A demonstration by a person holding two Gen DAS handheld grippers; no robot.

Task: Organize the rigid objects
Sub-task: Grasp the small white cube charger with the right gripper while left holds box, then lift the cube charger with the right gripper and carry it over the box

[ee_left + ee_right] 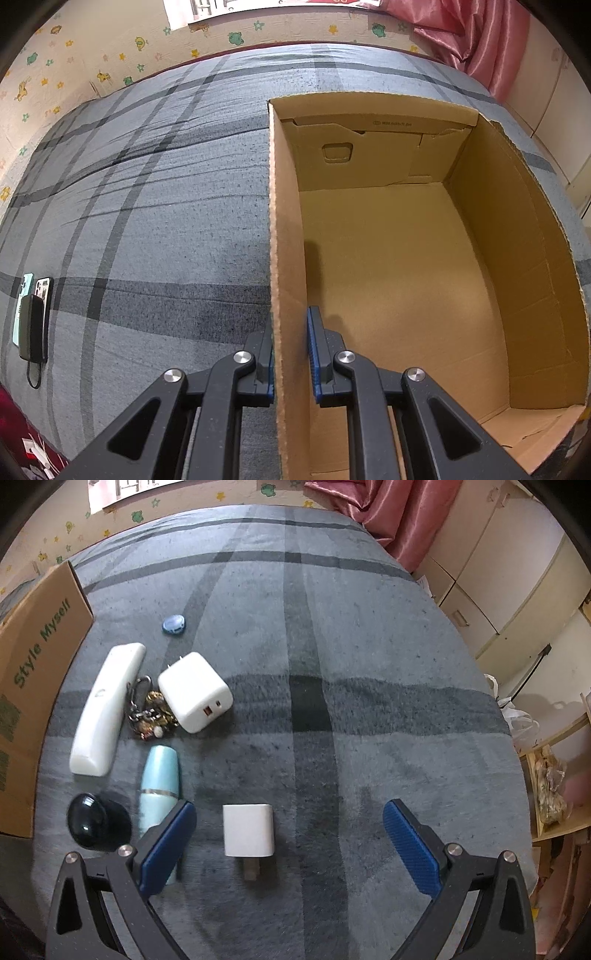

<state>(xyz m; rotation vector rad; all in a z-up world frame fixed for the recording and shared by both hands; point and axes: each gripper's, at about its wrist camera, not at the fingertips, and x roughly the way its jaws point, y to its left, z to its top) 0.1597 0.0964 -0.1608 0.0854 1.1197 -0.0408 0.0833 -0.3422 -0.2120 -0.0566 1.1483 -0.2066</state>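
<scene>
In the left wrist view my left gripper (pixel 291 354) is shut on the left wall of an open, empty cardboard box (pixel 286 258), one finger outside and one inside. In the right wrist view my right gripper (pixel 290 834) is open and empty, low over the bed. A small white charger (pixel 248 830) lies between its fingers. A light blue bottle (pixel 159 782) lies partly under the left finger. A black round object (pixel 96 825), a long white remote (pixel 107 709), a keychain (pixel 149 710), a large white charger (pixel 195 692) and a blue oval tag (pixel 173 624) lie further left.
The grey plaid bed cover (pixel 332 664) carries everything. The box's outer side (pixel 33 686) stands at the left of the right wrist view. Phones and a power bank (pixel 33 317) lie at the bed's left edge. A pink curtain (pixel 480 40) and cabinets (pixel 498 583) stand beyond.
</scene>
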